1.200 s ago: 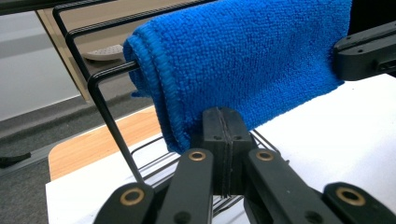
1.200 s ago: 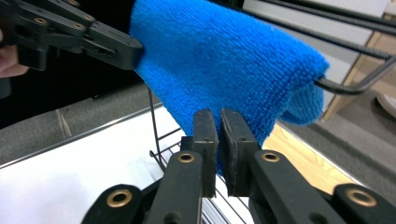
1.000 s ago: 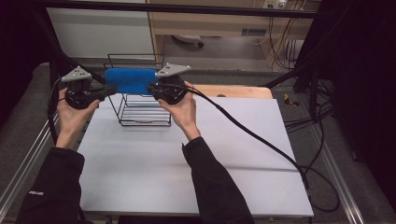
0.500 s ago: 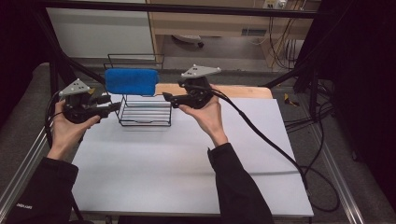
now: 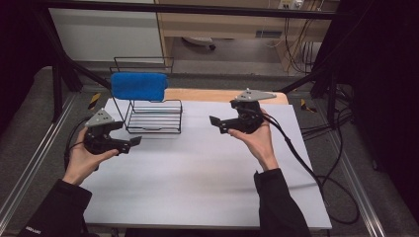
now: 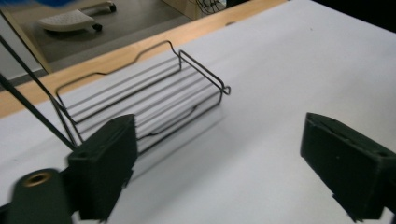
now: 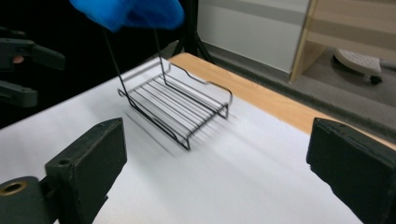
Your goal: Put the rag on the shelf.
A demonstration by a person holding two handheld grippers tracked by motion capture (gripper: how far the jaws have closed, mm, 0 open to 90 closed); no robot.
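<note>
Both grippers, left [image 5: 129, 141] and right [image 5: 217, 123], hold fingers wide apart, empty; the high view adds a blue cloth [image 5: 139, 86].

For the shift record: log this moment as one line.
left gripper: open, empty | right gripper: open, empty | blue cloth: draped atop wire rack | rack on white table

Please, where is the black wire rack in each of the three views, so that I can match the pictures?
High view: the wire rack stands left of centre at the table's far side, between the two grippers.
Left gripper view: its tray fills the upper left, beyond the left jaw.
Right gripper view: upper centre, above the jaws.
Shared landmark: the blue cloth draped on the rack's top, also in the right gripper view.
</note>
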